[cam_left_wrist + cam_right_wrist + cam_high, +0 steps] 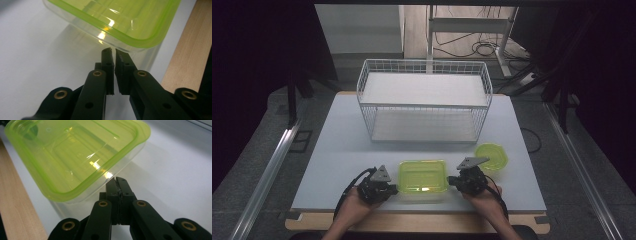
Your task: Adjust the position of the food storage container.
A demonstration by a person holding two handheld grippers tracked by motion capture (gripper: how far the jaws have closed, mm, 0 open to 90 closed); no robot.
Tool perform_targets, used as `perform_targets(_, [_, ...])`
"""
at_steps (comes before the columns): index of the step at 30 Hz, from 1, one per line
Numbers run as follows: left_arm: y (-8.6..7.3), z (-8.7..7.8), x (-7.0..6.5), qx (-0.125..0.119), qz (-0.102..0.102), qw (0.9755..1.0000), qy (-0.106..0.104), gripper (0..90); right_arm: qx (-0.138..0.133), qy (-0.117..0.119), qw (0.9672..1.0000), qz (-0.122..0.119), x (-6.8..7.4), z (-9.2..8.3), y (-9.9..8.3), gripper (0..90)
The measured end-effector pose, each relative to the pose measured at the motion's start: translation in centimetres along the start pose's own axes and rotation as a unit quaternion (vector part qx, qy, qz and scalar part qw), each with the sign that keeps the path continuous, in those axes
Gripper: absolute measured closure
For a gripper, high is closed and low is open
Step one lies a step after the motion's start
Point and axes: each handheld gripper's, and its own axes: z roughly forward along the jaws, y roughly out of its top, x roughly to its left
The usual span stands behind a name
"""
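The container (422, 176) wears a lime-green lid over clear walls — a second green lid (492, 155), white wire basket (424, 100), pale grey table (337, 150).

Green-lidded container (120, 22) cut off by frame edges.

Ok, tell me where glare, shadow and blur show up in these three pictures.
High view: dark surroundings, evenly lit table. Left gripper view: bright glints on the green container, its soft shadow beneath, blurred near linkages. Right gripper view: glints on the container's rim, shadow beside it.

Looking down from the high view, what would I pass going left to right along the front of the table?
Left black gripper → rectangular clear plastic box with green lid → right black gripper → small green hexagonal lid.
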Motion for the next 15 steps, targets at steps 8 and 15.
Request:
perform_targets(8, [-0.2,-0.7,0.5,-0.003,-0.008,0.9997,0.022,83.9,-0.003,-0.011,0.9999,-0.009,-0.3,-0.8,0.0,87.4])
perform_targets(15, [-1.1,-2.4,1.2,-0.026,-0.030,0.9984,0.040,70.2,-0.025,-0.023,0.9994,0.002,-1.0,-2.8,-0.5,75.9])
